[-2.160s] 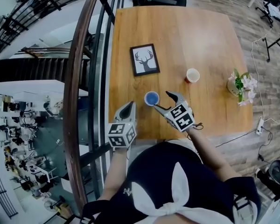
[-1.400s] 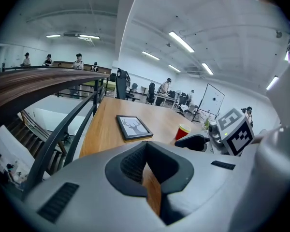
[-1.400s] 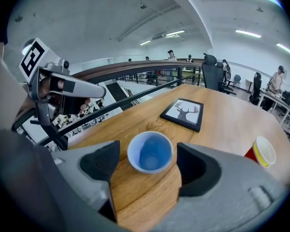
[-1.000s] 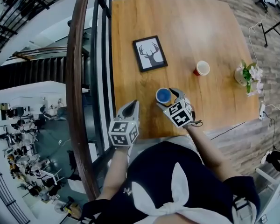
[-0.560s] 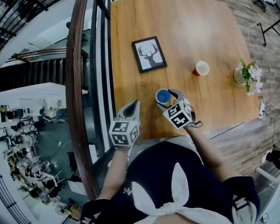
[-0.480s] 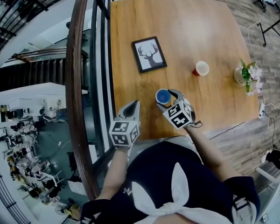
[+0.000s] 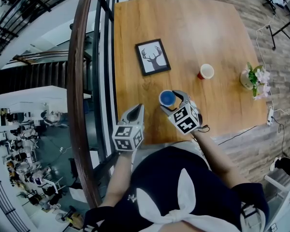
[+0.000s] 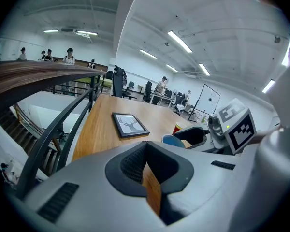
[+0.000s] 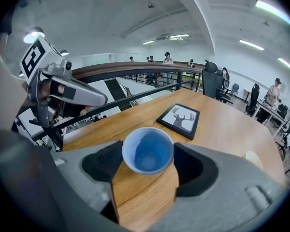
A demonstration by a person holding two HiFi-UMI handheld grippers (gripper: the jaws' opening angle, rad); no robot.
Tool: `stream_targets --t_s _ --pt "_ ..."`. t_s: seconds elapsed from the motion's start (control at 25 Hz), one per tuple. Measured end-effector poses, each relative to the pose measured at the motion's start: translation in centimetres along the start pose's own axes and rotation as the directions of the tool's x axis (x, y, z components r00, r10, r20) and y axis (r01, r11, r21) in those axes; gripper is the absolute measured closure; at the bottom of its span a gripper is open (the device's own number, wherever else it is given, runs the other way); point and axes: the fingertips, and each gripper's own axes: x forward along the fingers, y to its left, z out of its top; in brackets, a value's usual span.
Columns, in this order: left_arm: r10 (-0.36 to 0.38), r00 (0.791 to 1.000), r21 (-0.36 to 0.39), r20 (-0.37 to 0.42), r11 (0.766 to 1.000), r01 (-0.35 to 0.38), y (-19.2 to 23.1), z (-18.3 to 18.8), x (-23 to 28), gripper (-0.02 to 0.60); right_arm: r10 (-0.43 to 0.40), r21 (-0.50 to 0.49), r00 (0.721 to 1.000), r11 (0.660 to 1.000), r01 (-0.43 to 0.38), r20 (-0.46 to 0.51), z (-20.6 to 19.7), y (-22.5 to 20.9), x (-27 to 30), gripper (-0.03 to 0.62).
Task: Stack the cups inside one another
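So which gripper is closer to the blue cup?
Right. The right gripper has just been closing its jaws on the blue cup between them; the left gripper hangs apart at the near edge of the table, to the cup's left.

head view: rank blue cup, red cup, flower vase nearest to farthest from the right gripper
1. blue plastic cup: between the right gripper's jaws, which have just been closing on it.
2. red cup, white inside: up and right.
3. white vase of pink flowers: far right.
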Motion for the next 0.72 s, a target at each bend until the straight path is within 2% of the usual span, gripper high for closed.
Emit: stream_targets --t_s 0.4,0.72 --pt "-0.001 1.0 0.005 0.025 1.0 0.001 -2.4 0.7 0.7 0.565 -0.008 -0.03 0.995 0.999 0.011 0.095 2.9 -1.0 -4.4 0.266" --pt "-0.021 1.0 0.016 0.017 1.0 0.021 -5.1 0.9 1.7 0.565 -0.007 -0.034 0.992 0.999 0.012 0.125 2.8 -1.7 -7.7 0.266"
